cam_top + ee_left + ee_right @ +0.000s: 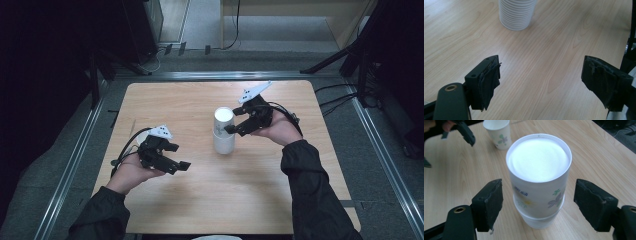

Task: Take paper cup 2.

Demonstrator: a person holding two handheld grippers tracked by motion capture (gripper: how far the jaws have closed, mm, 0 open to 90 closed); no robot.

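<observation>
The left gripper [175,156] was held low in the left hand [131,172], jaws wide apart. The right gripper [235,125], in the right hand [280,130], was held higher, jaws likewise spread.

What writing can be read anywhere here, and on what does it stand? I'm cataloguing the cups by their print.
Top cup of the cup stack: a short blue print beside the flower pattern, too blurred to read.
Single paper cup: flower pattern, no legible text.
Grey plate on the right gripper: dark dots, no letters.
Nothing else carries text.
</observation>
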